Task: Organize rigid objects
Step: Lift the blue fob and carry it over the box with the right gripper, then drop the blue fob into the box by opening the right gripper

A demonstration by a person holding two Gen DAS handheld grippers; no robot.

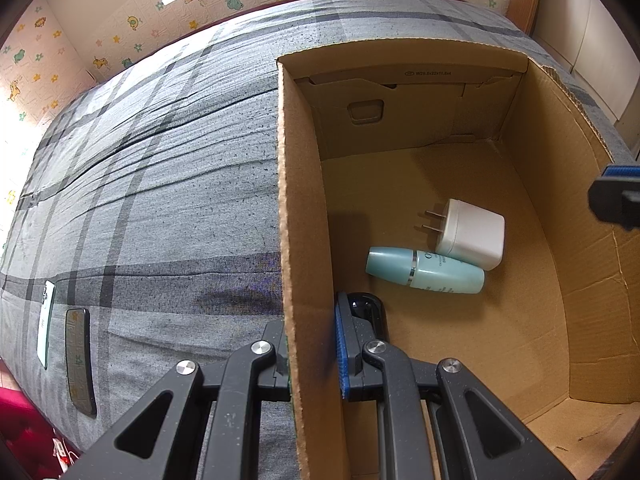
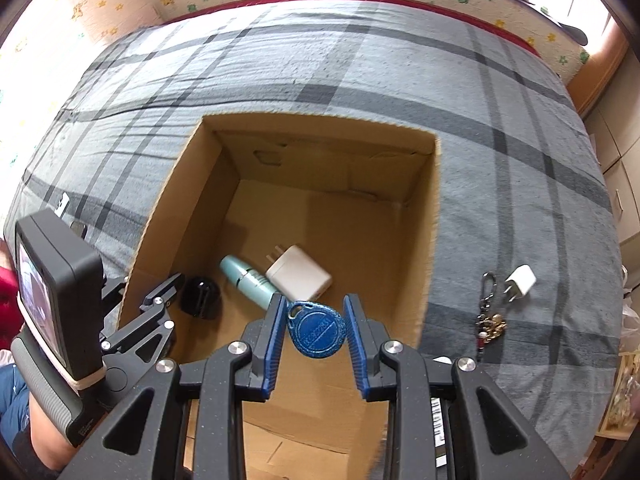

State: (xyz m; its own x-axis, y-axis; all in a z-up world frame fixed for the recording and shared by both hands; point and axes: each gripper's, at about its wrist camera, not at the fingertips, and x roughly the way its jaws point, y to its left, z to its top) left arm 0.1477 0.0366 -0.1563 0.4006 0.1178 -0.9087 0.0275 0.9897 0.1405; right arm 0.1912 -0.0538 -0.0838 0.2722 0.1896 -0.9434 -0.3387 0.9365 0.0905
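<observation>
An open cardboard box [image 1: 304,200] sits on a grey plaid bed. A white plug charger [image 1: 468,236], a teal bottle [image 1: 426,270] and a partly hidden black object [image 1: 368,312] lie on its floor. My left gripper [image 1: 312,340] is shut on the box's left wall, one finger outside and one inside. In the right wrist view, my right gripper [image 2: 314,312] hangs over the box's near edge, shut on a blue key fob [image 2: 316,330]. Below it lie the charger [image 2: 300,276] and the bottle [image 2: 248,280]. One right finger shows at the left wrist view's right edge.
A small white plug [image 2: 520,282] and a key ring with a carabiner [image 2: 490,316] lie on the bedcover [image 2: 500,200] right of the box. Two flat phone-like items [image 1: 46,320] [image 1: 80,360] lie left of it. A person's arm [image 2: 44,432] is at lower left.
</observation>
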